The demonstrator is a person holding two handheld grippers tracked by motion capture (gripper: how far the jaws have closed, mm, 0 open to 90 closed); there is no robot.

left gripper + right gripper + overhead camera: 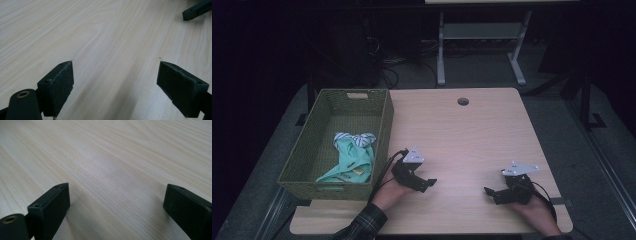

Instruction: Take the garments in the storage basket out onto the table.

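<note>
A light wood-grain table (472, 135) carries a woven olive-green rectangular basket (384, 130) at its left edge, with a crumpled mint-green cloth with a striped white part (352, 155) lying inside, toward the near end. The left hand-held gripper (424, 183) rests just beside the basket's near right corner, jaws spread wide and holding nothing; the right hand-held gripper (493, 194) sits well apart near the right front edge, likewise wide open and empty. If the cloth is to come out, the left one seems better placed: reach over the rim, pinch a raised fold rather than the flat part, and lift clear of the wall.
</note>
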